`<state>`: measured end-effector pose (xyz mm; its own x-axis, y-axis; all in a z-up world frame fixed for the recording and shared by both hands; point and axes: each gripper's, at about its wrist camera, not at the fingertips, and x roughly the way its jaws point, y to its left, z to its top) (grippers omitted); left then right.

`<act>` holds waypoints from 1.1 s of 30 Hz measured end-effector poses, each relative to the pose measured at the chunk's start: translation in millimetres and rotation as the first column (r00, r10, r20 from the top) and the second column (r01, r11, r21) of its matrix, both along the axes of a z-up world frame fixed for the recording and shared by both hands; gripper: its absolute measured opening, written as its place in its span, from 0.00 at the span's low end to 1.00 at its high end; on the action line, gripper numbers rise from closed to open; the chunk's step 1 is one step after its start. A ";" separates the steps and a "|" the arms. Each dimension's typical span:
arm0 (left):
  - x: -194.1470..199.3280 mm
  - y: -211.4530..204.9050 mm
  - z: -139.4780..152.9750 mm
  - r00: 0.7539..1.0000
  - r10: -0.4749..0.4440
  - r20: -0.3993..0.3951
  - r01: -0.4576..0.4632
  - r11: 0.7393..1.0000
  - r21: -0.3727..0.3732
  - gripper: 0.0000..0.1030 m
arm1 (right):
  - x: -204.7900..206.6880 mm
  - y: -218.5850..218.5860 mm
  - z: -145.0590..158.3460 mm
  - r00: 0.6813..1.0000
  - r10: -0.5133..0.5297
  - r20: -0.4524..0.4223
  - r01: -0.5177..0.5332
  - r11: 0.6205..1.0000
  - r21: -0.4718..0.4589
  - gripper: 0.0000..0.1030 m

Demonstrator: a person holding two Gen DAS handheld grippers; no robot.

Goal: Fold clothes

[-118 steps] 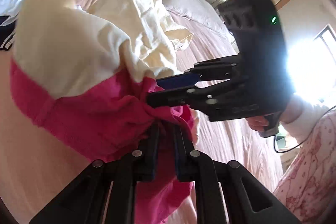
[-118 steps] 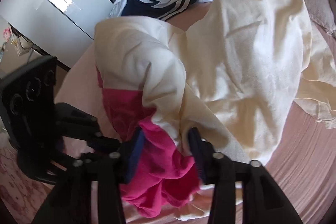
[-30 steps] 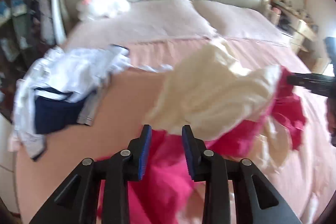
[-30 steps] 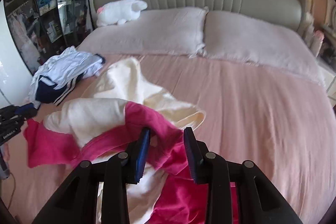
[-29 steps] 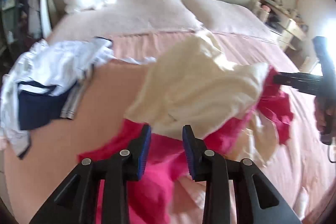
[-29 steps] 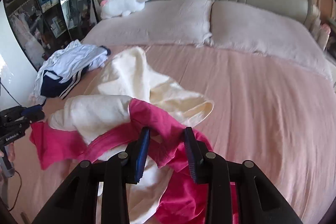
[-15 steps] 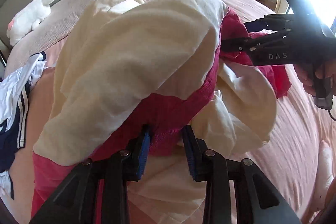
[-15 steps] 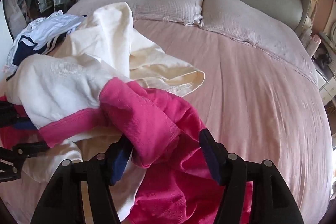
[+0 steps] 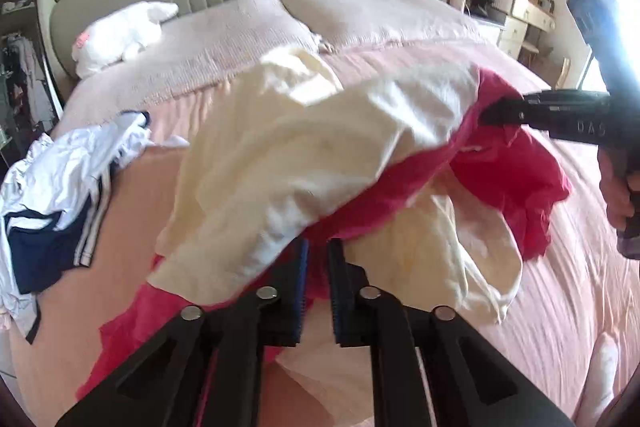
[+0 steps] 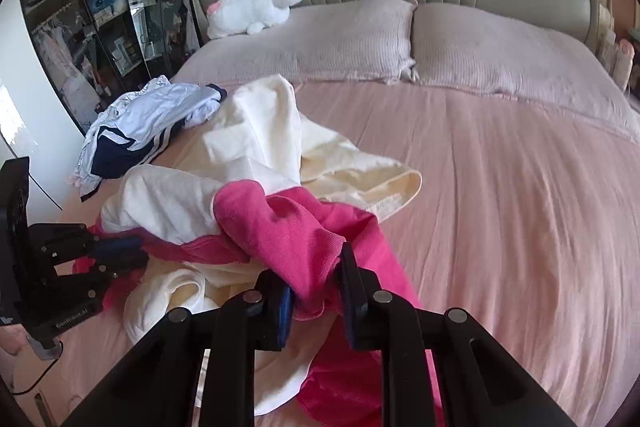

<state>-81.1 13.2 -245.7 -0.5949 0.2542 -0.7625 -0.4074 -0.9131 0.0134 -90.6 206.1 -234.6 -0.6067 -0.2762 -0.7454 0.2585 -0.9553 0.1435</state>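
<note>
A cream and pink garment (image 9: pixel 300 147) lies bunched on the pink bed, hanging between both grippers. At the bottom of the left wrist view my left gripper (image 9: pixel 318 267) is shut on a pink fold of it under the cream part. My right gripper (image 10: pixel 316 291) has a thick pink fold (image 10: pixel 288 223) filling the gap between its pads, and its jaws are closing on it. From the left wrist view the right gripper (image 9: pixel 486 115) pinches the pink edge at the right. The left gripper (image 10: pixel 128 251) shows at the left of the right wrist view.
A white and navy clothes pile (image 10: pixel 148 123) lies at the bed's left edge. Two pillows (image 10: pixel 320 39) and a white plush toy (image 10: pixel 252 9) sit by the headboard. A glass cabinet (image 10: pixel 100 7) stands left, a dresser (image 9: pixel 516 11) right. A hand (image 9: pixel 620 187) holds the right gripper.
The right jaws, wide apart half a second ago, have closed onto the pink fold. The left jaws have narrowed onto pink fabric, and the left view has drawn back from the garment.
</note>
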 end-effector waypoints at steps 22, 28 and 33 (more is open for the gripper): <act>24.5 2.7 -18.1 0.993 0.113 -0.031 -0.112 0.994 0.015 0.18 | 1.4 -6.1 57.8 0.999 0.038 -0.035 -0.042 0.993 -0.114 0.12; 14.3 -5.8 -26.9 0.991 0.110 0.082 -0.114 0.992 0.049 0.18 | -8.0 -13.5 33.2 0.998 0.019 0.059 -0.016 0.999 -0.041 0.12; 24.6 19.1 -54.2 0.987 0.163 0.006 -0.160 0.970 -0.186 0.21 | -6.5 -13.6 38.1 0.999 0.042 0.026 -0.039 0.996 -0.085 0.12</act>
<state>-56.5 32.3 -299.8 -0.6002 0.0103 -0.7998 -0.2568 -0.9495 0.1804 -97.1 192.6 -196.6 -0.5730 -0.3630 -0.7348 0.2914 -0.9282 0.2312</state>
